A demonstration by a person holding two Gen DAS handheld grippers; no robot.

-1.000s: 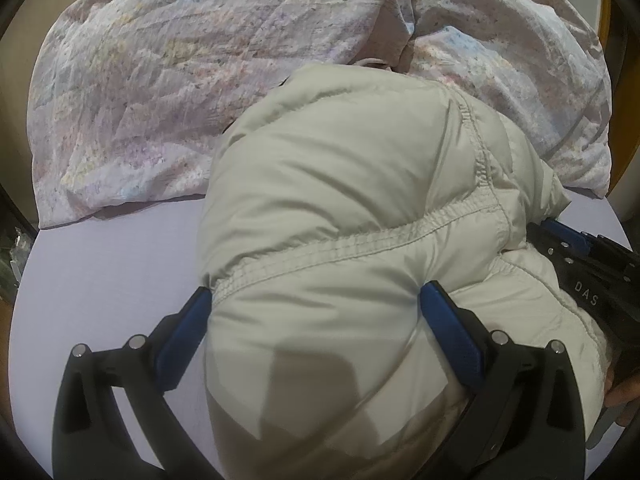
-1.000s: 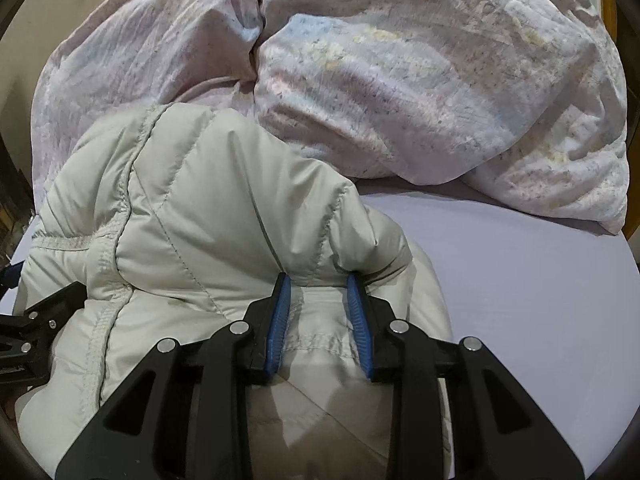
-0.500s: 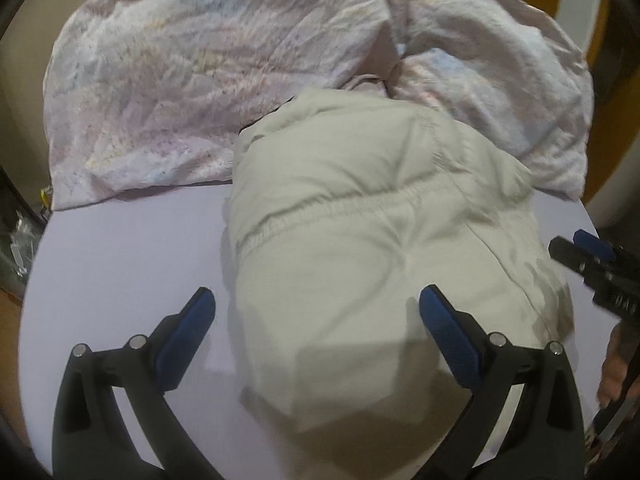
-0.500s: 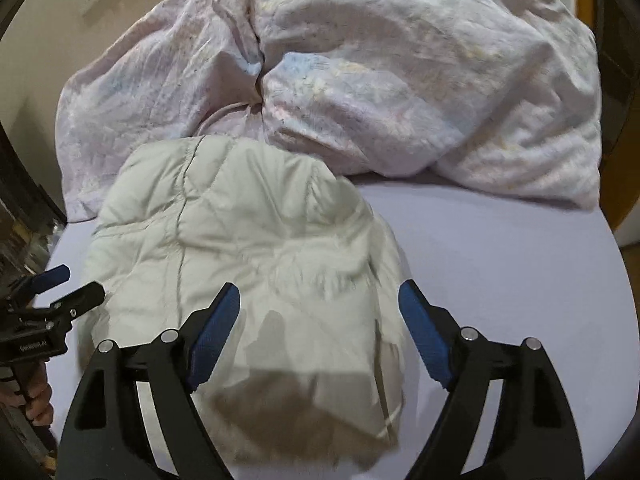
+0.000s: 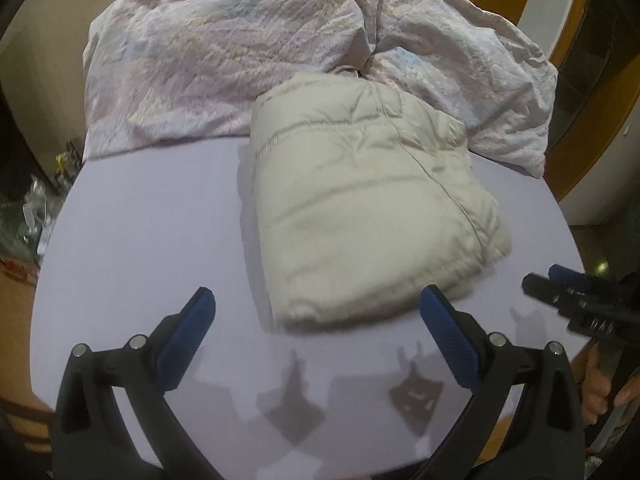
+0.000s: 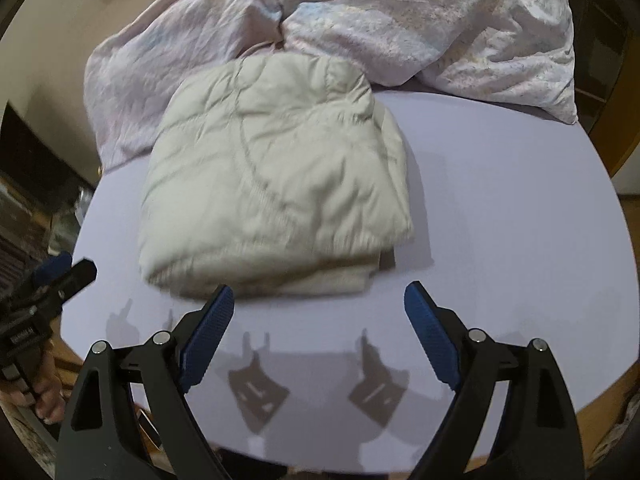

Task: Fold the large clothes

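Right tool (image 6: 316,304) opening, empty, left tool (image 5: 316,312) wide, folded jacket (image 6: 276,184), crumpled duvet (image 6: 400,20) behind

Soft overhead light, claw shadows on sheet (image 5: 140,220); edges perhaps motion-blurred.

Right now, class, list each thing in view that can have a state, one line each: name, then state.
puffer jacket: folded into a compact bundle, lying flat on the bed sheet, held by nothing.
duvet: crumpled, heaped behind the jacket.
bed sheet: smooth, spread flat.
left tool: open, empty.
right tool: jaws opening, nothing between them.
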